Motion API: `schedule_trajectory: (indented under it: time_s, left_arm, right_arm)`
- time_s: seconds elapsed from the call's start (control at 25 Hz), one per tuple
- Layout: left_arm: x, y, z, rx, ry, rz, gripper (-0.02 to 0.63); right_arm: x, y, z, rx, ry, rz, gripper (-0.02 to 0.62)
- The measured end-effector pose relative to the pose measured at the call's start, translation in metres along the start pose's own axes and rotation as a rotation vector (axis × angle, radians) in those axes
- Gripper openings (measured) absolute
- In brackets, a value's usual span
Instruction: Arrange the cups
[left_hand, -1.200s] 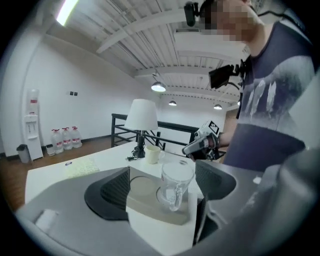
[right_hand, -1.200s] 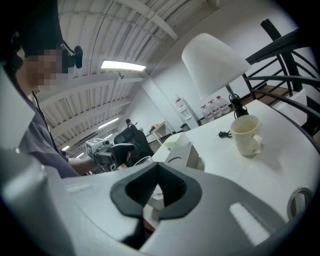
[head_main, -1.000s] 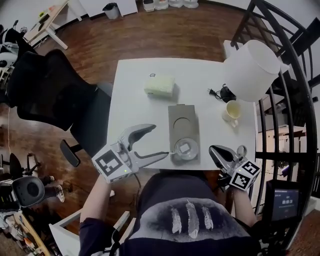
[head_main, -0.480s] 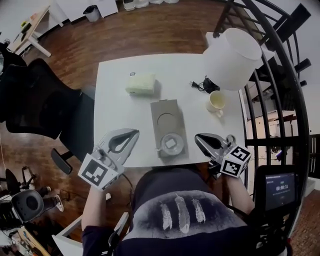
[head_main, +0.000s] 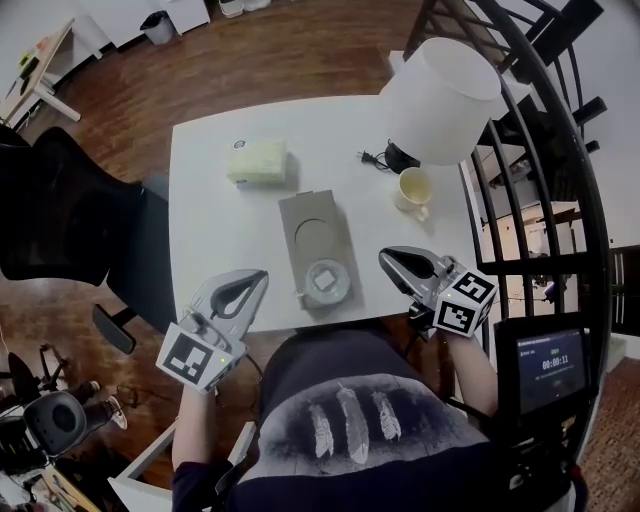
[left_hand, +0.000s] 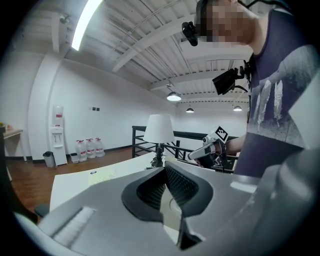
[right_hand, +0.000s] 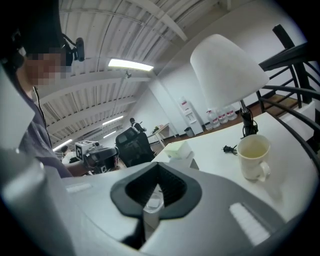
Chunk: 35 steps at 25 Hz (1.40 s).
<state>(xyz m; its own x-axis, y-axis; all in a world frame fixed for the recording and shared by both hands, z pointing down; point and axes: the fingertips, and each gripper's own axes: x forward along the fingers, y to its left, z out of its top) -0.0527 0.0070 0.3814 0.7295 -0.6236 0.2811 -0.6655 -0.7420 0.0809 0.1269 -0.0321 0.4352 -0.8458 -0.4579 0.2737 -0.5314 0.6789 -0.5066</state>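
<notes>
A cream mug (head_main: 412, 188) stands on the white table (head_main: 210, 230) at the right, by the lamp base; the right gripper view shows the mug (right_hand: 254, 156) upright and empty. A clear glass cup (head_main: 326, 282) sits on the near end of a grey board (head_main: 300, 212) that has a round recess. My left gripper (head_main: 262, 276) hovers at the table's near edge, left of the glass, jaws shut on nothing (left_hand: 165, 172). My right gripper (head_main: 384, 258) is shut and empty (right_hand: 157, 170), right of the glass and in front of the mug.
A white lamp (head_main: 440, 85) stands at the table's far right, its cord (head_main: 368, 156) beside the base. A pale yellow box (head_main: 258, 160) lies far left. A black office chair (head_main: 60, 215) is left of the table, a black railing (head_main: 530, 190) right.
The left gripper's jaws closed from wide open, with nothing between them, and it drew back to the table's edge. The right gripper stayed shut. The head view shifted.
</notes>
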Motion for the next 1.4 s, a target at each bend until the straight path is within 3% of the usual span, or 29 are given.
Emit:
schedule_trajectory:
  time_s: [0.32, 0.48, 0.76, 0.96, 1.12, 1.2, 1.32, 1.4]
  left_arm:
    - [-0.004, 0.003, -0.006, -0.011, 0.009, 0.043, 0.014]
    - [-0.005, 0.006, -0.009, -0.004, 0.031, 0.049, 0.014]
    - [-0.003, 0.016, -0.001, -0.033, -0.021, 0.070, 0.015]
    - [-0.001, 0.018, -0.006, -0.007, 0.015, 0.066, 0.015]
    - [0.006, 0.020, -0.008, -0.002, 0.023, 0.067, 0.015]
    - [0.006, 0.020, -0.008, -0.002, 0.027, 0.070, 0.015]
    - [0.002, 0.019, -0.008, -0.007, 0.031, 0.073, 0.014]
    - [0.002, 0.019, -0.010, -0.008, 0.034, 0.076, 0.014]
  right_arm:
    - [0.016, 0.009, -0.002, -0.018, 0.028, 0.047, 0.002]
    - [0.018, 0.006, -0.002, -0.018, 0.032, 0.049, 0.002]
    - [0.020, 0.002, 0.001, -0.011, 0.037, 0.047, 0.002]
    - [0.020, 0.001, 0.000, -0.007, 0.039, 0.036, 0.002]
    - [0.011, -0.028, -0.004, -0.041, 0.059, -0.083, 0.020]
    - [0.000, -0.049, -0.004, -0.103, 0.085, -0.190, 0.148]
    - [-0.025, -0.078, 0.003, -0.183, 0.095, -0.367, 0.268]
    - [-0.041, -0.101, 0.014, -0.177, 0.067, -0.470, 0.348]
